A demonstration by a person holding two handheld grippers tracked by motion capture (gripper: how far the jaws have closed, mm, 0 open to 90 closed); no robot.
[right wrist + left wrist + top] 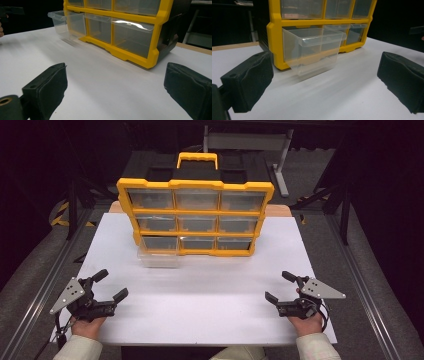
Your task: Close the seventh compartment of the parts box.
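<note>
**Pulled-out drawer sits exposed, both grippers well back**

Starting at the left, the left gripper (109,285) rests near the table's near edge with its jaws spread wide and nothing between them. Ahead of it and slightly toward the centre, the clear drawer (312,48) juts out of the bottom-left slot of the yellow organizer (195,215), its front lip hanging forward over the white tabletop (200,295). From the left gripper view the drawer seems tilted a little, with its rear still caught in the frame. I judge the main risk here to be a crooked approach: if one jaw strikes the drawer's side wall instead of straddling its front lip, the thin plastic could twist in the slot and jam, or slide fully out and drop onto the table.

Moving right, the whole organizer stands free on the board, so a hard push on the drawer would likely shove the cabinet backward rather than seat the drawer.

Farthest right, the right gripper (281,286) is likewise released and empty, well apart from the organizer's lower right corner (150,60), too far to steady the cabinet.
</note>
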